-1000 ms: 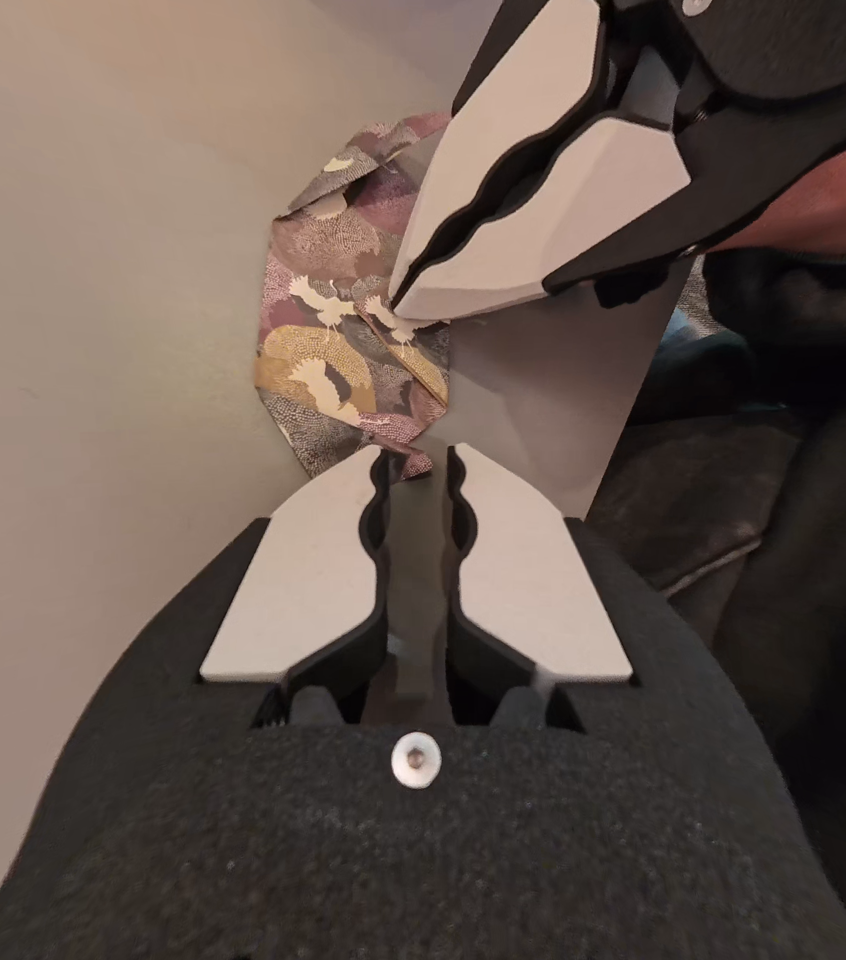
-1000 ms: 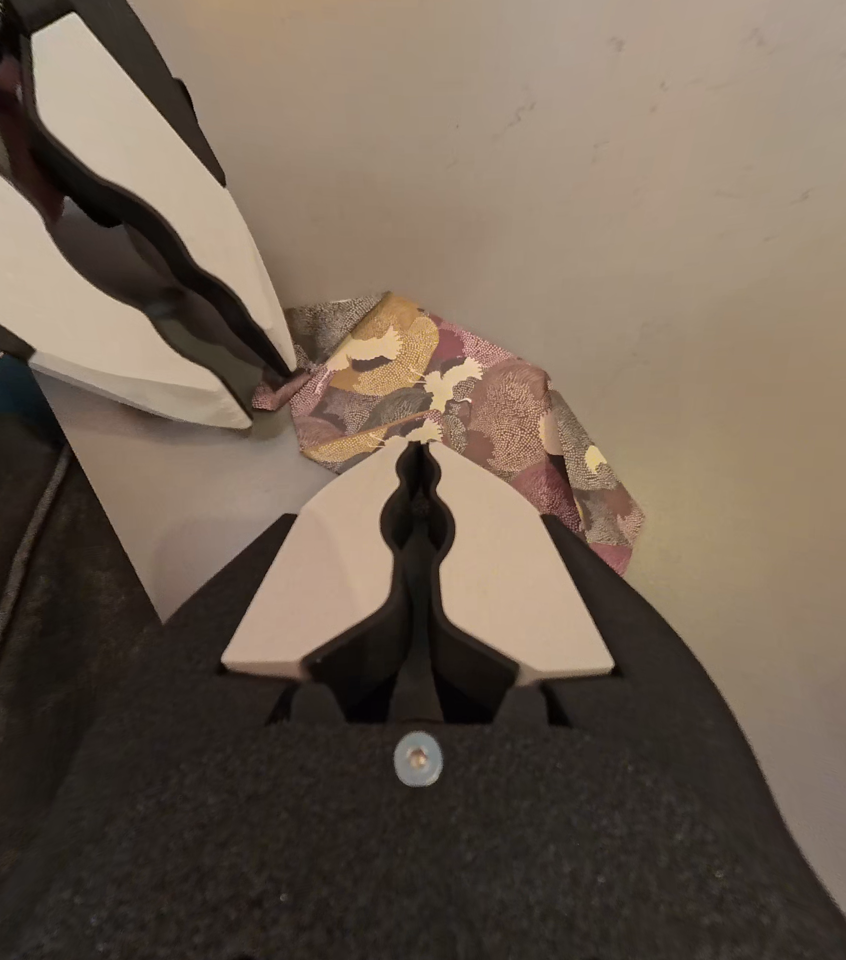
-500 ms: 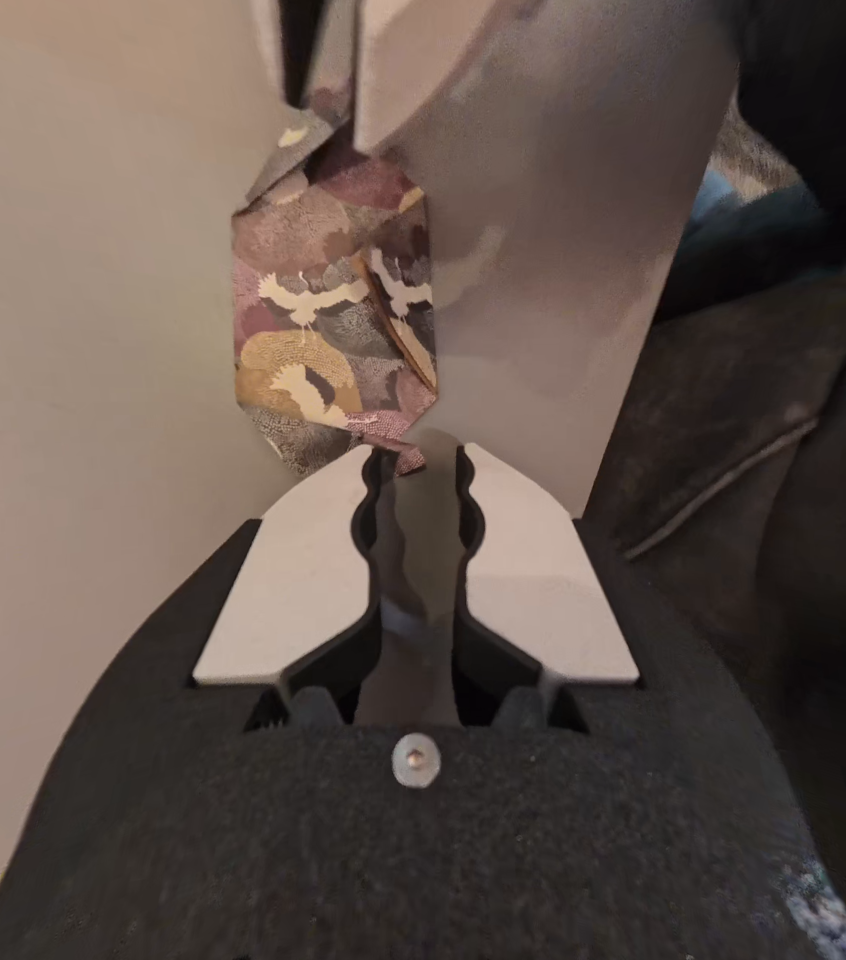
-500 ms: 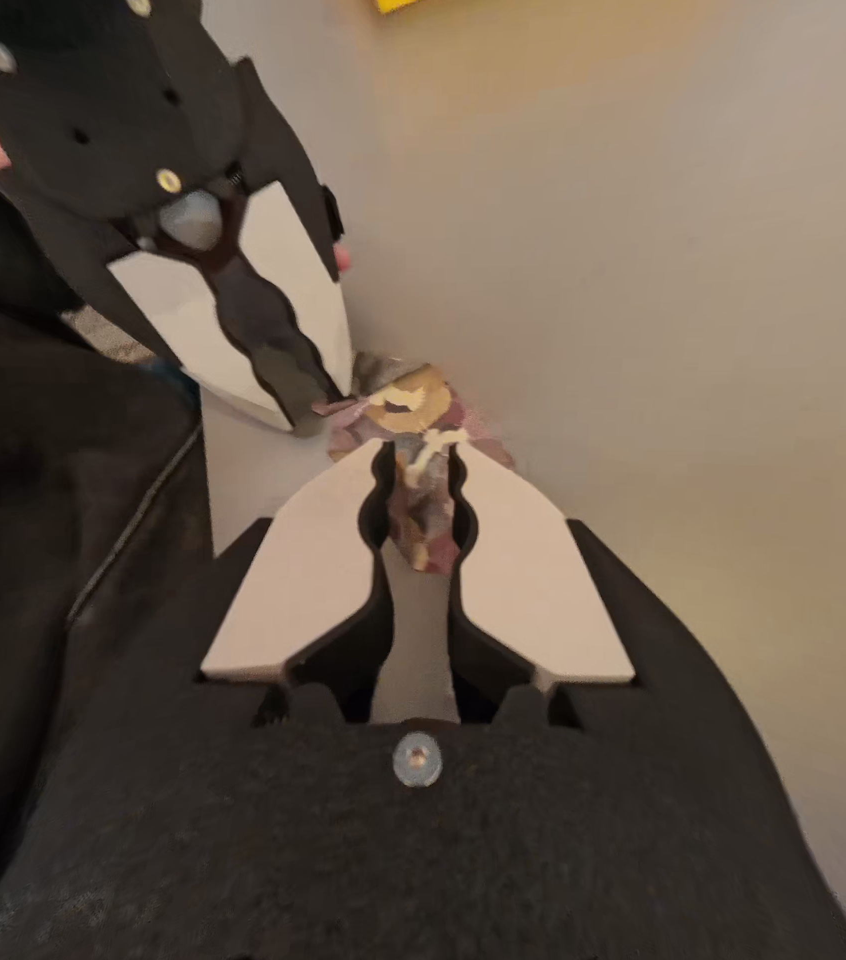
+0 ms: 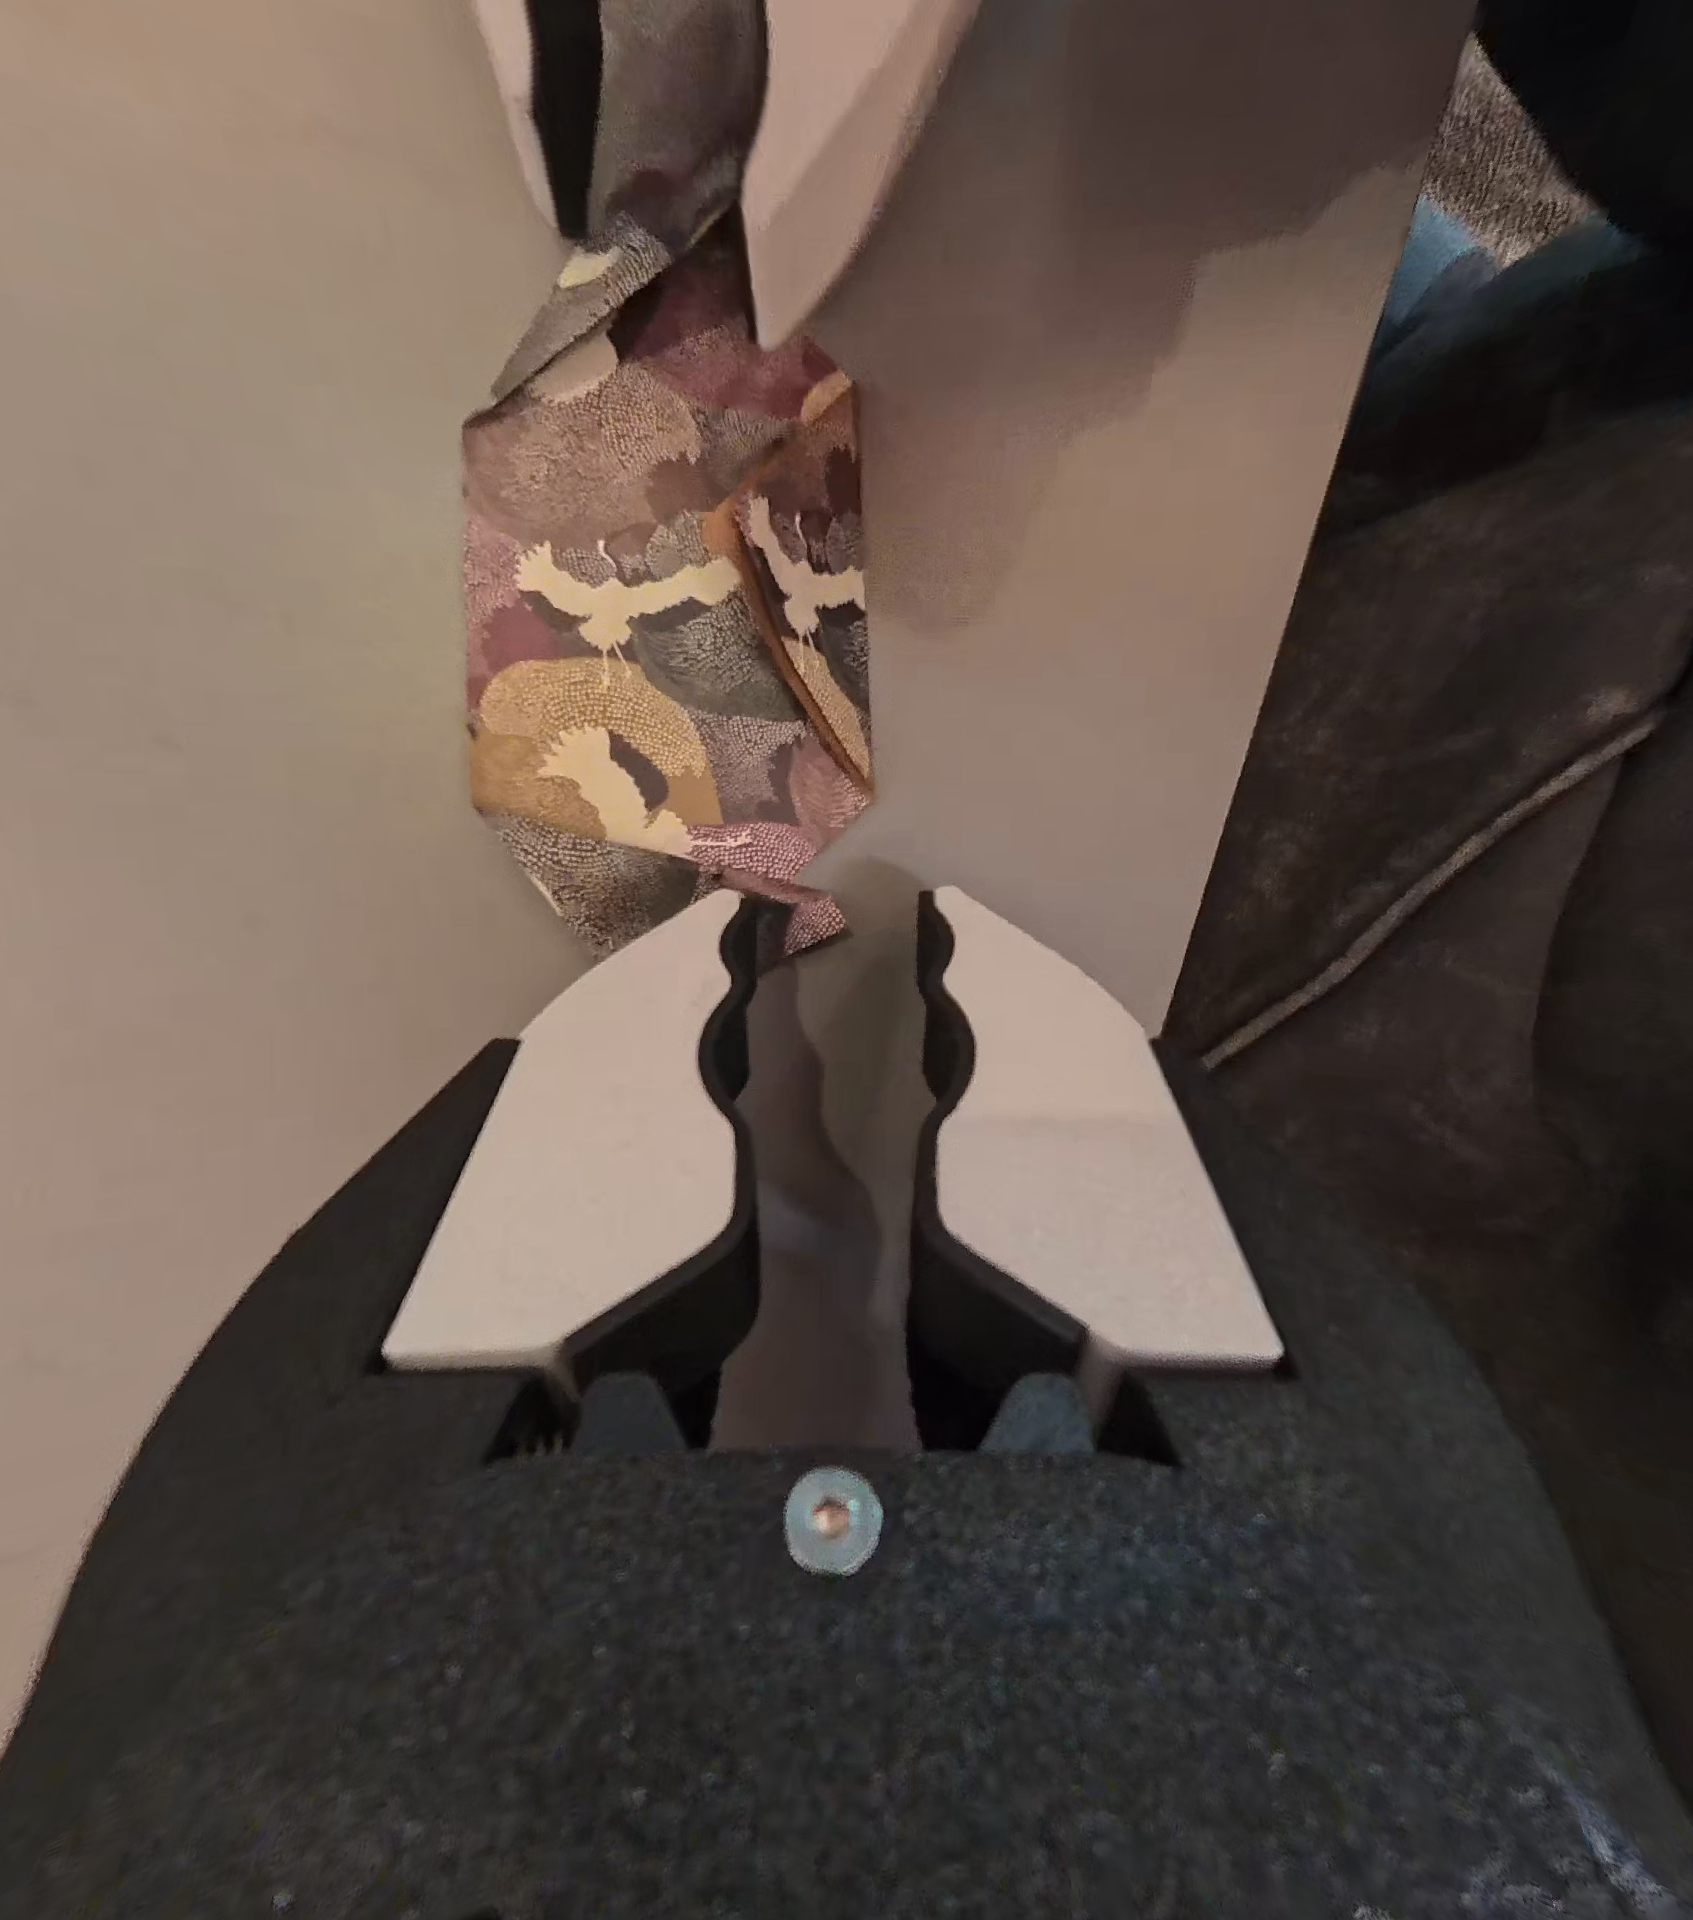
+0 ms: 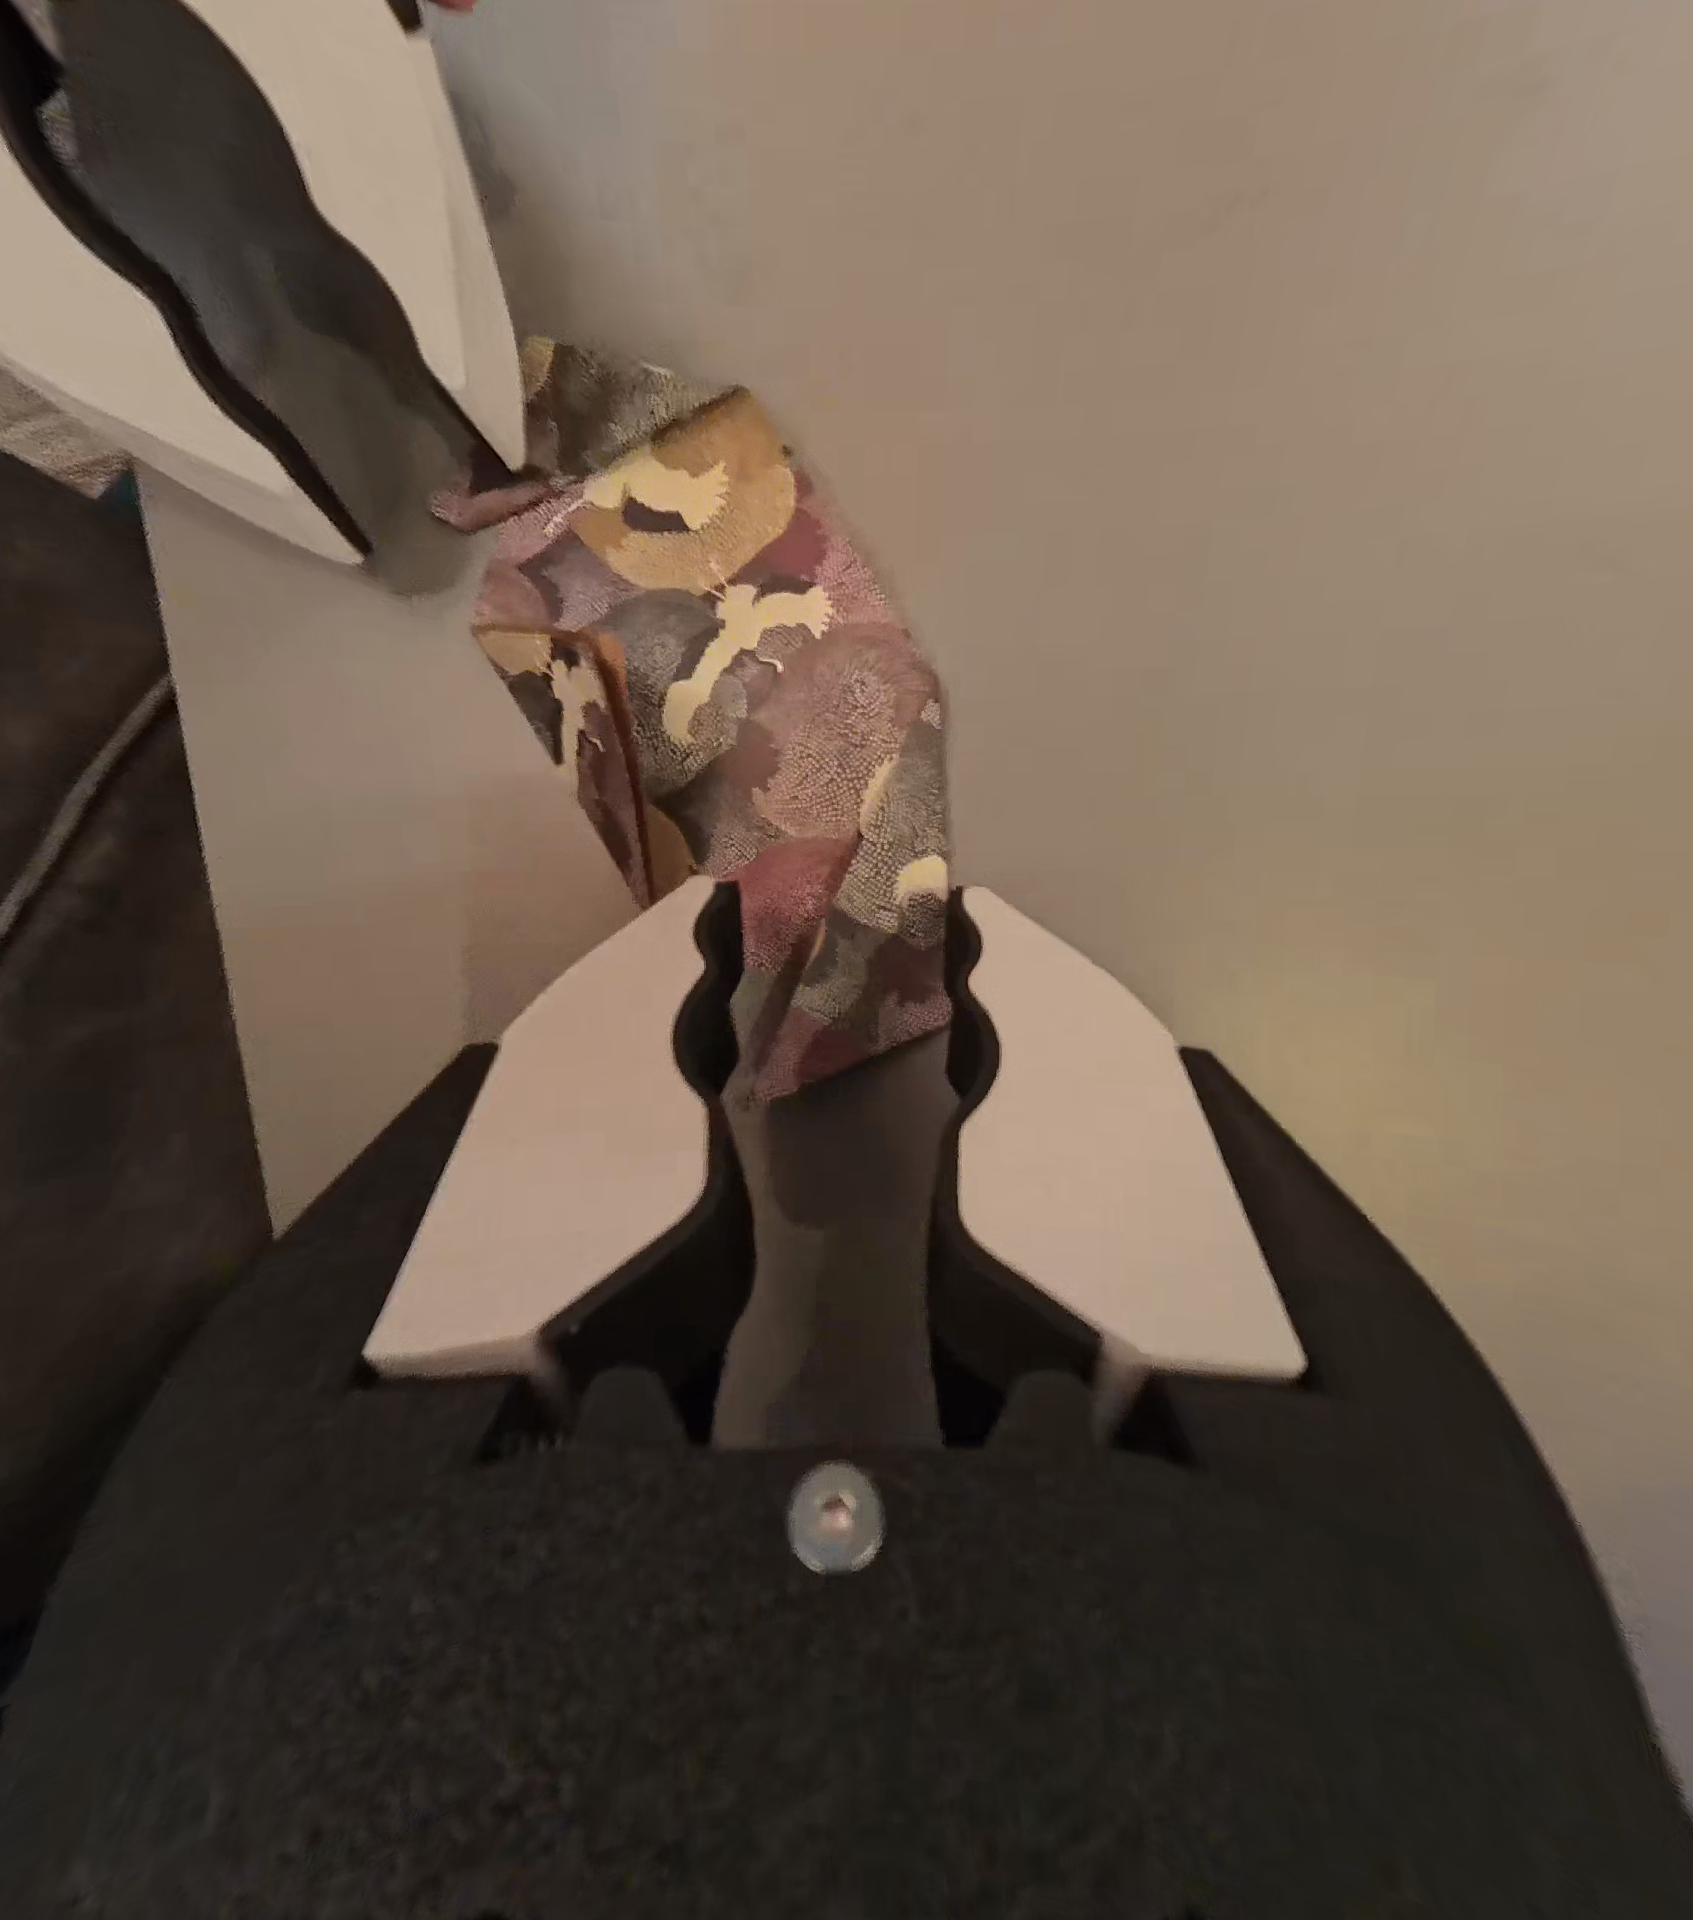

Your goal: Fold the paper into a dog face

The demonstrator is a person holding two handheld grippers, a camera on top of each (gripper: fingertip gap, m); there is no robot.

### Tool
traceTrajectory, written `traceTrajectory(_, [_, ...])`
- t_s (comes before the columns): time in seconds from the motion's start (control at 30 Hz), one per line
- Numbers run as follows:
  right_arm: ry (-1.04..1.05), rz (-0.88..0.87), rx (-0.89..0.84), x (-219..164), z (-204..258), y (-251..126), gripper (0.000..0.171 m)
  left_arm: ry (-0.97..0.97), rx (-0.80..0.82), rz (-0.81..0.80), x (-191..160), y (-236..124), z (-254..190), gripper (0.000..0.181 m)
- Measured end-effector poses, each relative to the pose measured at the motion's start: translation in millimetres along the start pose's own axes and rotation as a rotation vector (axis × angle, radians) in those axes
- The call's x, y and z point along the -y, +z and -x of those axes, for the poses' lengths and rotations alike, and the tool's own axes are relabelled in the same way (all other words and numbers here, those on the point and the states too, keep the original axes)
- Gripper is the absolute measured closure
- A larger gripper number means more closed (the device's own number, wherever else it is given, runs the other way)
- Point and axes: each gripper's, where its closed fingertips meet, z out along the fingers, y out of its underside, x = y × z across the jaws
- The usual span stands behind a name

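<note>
Left wrist view: the pale surface (image 5: 146,623) ends at a straight edge beside dark fabric (image 5: 1548,935). Patterned folded paper (image 5: 655,644) lies lengthwise between claws. Left claw (image 5: 829,909) gapes, gripping nothing, one paper tip at its finger; right claw (image 6: 847,904), parted, straddles the opposite tip.

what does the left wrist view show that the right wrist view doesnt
Only the left wrist view shows the left gripper head-on: open, with the paper corner by its left fingertip. Only the right wrist view shows the paper's far end lying between the open right gripper fingers. Both show the patterned paper on the table.
</note>
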Motion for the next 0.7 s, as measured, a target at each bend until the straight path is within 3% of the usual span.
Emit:
traceTrajectory(0.2, [0.066, -0.062, -0.097, -0.9, 6.2, -7.3, 0.143, -0.149, 0.101, -0.175, 27.5, -23.2, 8.0, 0.153])
traceTrajectory(0.33, [-0.003, -0.168, -0.182, 13.7, 14.5, -29.2, 0.145, -0.208, 0.189, -0.233, 25.3, -36.0, 7.9, 0.153])
traceTrajectory(0.57, [-0.049, -0.224, 0.011, 20.2, 50.0, -12.0, 0.148, -0.167, 0.208, -0.202, 23.1, -18.1, -10.6, 0.152])
traceTrajectory(0.7, [-0.073, -0.179, -0.011, 26.3, 52.0, -1.0, 0.148, -0.125, 0.242, -0.200, 29.0, -16.3, -11.0, 0.152])
